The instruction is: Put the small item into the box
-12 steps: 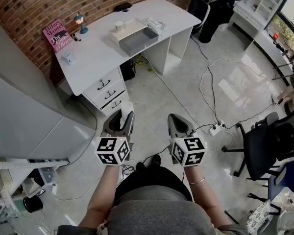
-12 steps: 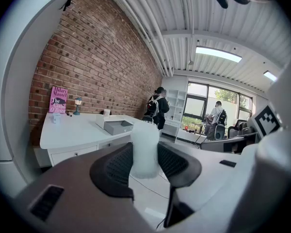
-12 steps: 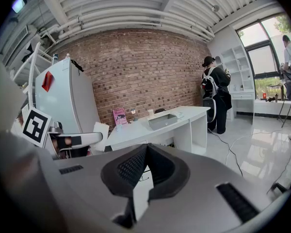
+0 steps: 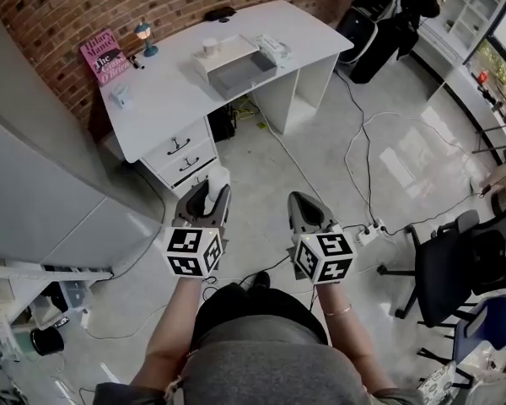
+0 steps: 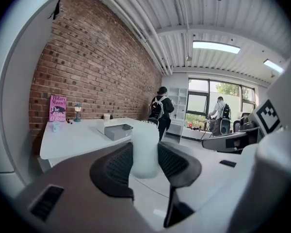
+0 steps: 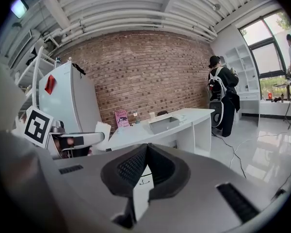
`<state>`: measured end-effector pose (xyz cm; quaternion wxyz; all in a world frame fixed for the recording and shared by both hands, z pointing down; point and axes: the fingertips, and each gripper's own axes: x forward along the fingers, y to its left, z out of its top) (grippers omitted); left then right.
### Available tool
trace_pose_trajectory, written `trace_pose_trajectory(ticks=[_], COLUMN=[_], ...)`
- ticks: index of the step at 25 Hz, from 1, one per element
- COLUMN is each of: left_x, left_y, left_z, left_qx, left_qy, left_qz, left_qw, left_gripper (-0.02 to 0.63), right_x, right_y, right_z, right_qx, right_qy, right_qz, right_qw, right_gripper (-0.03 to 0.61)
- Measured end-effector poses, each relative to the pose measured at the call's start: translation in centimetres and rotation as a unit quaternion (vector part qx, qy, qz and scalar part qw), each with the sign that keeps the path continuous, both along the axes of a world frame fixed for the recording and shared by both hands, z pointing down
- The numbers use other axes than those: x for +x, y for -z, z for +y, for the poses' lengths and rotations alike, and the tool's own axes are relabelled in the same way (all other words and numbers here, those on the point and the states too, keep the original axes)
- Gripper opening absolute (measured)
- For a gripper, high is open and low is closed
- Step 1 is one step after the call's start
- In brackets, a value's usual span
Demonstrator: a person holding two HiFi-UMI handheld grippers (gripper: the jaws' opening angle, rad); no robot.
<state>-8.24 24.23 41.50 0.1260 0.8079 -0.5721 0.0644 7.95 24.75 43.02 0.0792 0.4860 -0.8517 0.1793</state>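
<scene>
My left gripper (image 4: pixel 209 192) is shut on a small white item (image 4: pixel 218 179), held out over the floor in front of me. In the left gripper view the white item (image 5: pixel 145 150) sits between the two black pads. The grey open box (image 4: pixel 237 65) lies on the white desk (image 4: pixel 173 99) ahead, well beyond both grippers. That box (image 5: pixel 117 130) also shows in the left gripper view, and the box (image 6: pixel 165 124) in the right gripper view. My right gripper (image 4: pixel 303 202) is level beside the left, its jaws shut together with nothing in them (image 6: pixel 146 147).
On the desk stand a pink book (image 4: pixel 104 56), a small lamp (image 4: pixel 144 37) and a white cup (image 4: pixel 208 46). Cables and a power strip (image 4: pixel 369 228) cross the floor. A black office chair (image 4: pixel 452 264) stands at right. A white cabinet (image 4: pixel 34 192) is at left.
The head view has shifted slightly against the room. Both grippers keep the same pose, and the left still grips the white item.
</scene>
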Motion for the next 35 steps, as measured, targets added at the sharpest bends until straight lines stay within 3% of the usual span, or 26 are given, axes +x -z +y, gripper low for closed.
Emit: trace_pose_trajectory(ticks=[6,19,35], left_x=[0.5,1.0,-3.7], left_y=[0.3,0.0,-1.4], left_z=[-0.8,-5.0,-21.0], left_qx=[-0.003,-0.01,-0.024], left_qy=[0.011,0.003,-0.001], left_qz=[0.025,0.017,0.024], left_qw=[0.9996,0.9998,0.9994], left_gripper=[0.169,0.169,0.169], right_x=[1.2,2.0,-2.3], right_y=[0.0,-1.4,-0.7], right_z=[-0.8,-4.4,-20.1], right_qx=[-0.005,-0.032,-0.03], right_qy=[-0.004,-0.02,-0.03], right_qz=[-0.007,-0.018,-0.009], right_qw=[1.0,0.999,0.999], right_gripper=[0.006,0.006,0.006])
